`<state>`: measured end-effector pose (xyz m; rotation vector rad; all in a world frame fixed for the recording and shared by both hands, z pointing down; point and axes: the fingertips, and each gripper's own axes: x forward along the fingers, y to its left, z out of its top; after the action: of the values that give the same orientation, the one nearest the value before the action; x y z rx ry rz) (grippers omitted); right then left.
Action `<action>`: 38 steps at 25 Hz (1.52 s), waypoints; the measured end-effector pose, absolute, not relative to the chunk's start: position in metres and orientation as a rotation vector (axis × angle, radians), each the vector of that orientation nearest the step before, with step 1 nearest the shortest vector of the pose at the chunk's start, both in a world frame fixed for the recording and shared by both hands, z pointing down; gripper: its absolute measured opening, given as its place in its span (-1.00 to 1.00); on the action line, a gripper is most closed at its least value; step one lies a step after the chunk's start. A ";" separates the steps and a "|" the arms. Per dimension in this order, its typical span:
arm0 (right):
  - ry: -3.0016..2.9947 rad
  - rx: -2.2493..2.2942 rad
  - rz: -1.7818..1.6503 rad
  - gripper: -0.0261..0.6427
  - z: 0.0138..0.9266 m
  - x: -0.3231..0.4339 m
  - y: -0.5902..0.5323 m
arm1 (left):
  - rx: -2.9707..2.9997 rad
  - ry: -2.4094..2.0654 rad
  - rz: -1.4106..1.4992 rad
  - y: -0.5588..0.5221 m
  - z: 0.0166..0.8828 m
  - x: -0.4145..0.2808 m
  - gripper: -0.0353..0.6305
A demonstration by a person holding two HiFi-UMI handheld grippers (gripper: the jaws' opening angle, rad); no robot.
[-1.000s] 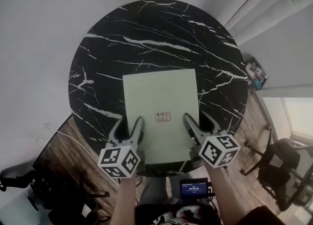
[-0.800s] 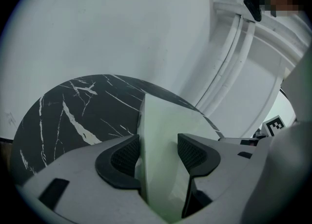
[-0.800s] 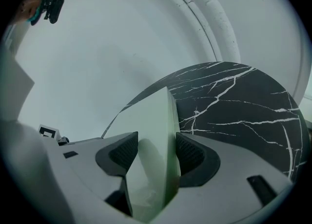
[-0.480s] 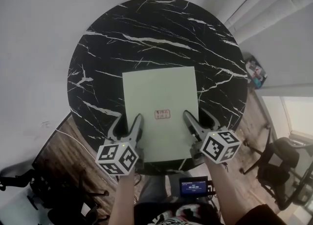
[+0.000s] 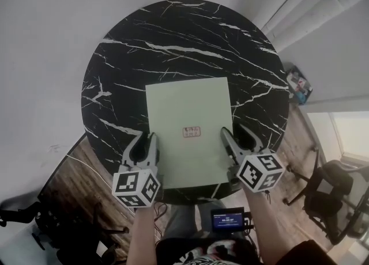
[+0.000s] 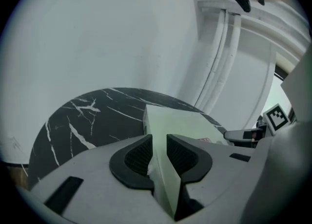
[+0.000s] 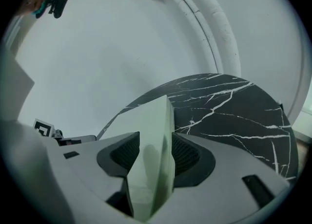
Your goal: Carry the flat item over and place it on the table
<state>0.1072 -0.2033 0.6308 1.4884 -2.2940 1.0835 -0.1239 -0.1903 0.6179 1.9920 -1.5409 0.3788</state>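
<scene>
A pale green flat board [image 5: 187,125] with a small red label lies on the round black marble table [image 5: 173,45], its near edge close to the table's front rim. My left gripper [image 5: 145,138] is at the board's near left corner. Its jaws are closing, and in the left gripper view the board [image 6: 180,123] fills the gap between the pads [image 6: 183,155]. My right gripper [image 5: 234,134] is at the near right corner, with its jaws standing wide on either side of the board [image 7: 156,121].
The table stands by a white wall with white pipes [image 5: 311,4] at the upper right. An office chair [image 5: 337,183] sits on the wood floor at the right. A small device with a lit screen [image 5: 229,222] hangs by the person's body.
The left gripper's jaws have narrowed and it has shifted slightly left along the board's corner. The right gripper and the board have barely moved.
</scene>
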 end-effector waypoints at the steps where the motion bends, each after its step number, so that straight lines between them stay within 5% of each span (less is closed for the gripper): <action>1: -2.296 1.501 1.061 -0.31 0.628 0.108 -0.202 | 2.002 -1.552 0.391 -0.189 0.616 -0.125 -0.60; 7: -2.387 1.562 0.881 -0.78 0.596 0.105 -0.197 | 1.966 -1.483 0.306 -0.183 0.612 -0.126 -0.85; 38: -2.511 1.735 0.584 -0.84 0.446 0.091 -0.117 | 2.307 -1.579 0.147 -0.131 0.441 -0.138 -0.86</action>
<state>0.0914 -0.1168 0.4465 1.7353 -2.5109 0.5841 -0.1382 -0.1309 0.4412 2.3073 -1.5786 0.1471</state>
